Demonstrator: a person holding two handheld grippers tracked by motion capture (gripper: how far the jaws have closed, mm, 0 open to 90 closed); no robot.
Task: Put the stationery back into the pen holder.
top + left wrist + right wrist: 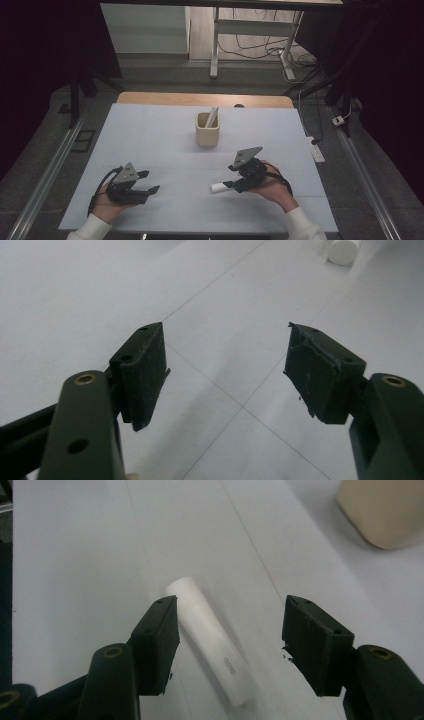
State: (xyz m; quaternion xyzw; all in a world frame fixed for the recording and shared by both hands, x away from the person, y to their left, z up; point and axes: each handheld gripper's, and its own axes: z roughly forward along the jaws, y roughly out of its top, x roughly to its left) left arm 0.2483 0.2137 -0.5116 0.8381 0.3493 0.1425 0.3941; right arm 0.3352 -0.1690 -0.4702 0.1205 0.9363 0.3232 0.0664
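right gripper (227,630) jaws spread around white tube (210,640), untouched; left gripper (225,375) spread, empty; cup (207,129) beyond.

Along our right gripper (227,645), its jaws wide apart, we see a white tube (210,640) lying on the table (75,570) between them, nearer one jaw, and a beige cup (385,510) beyond.

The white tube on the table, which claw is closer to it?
Right. The right claw is open right over the white tube, which lies between its jaws. The left claw is open, far off to its left.
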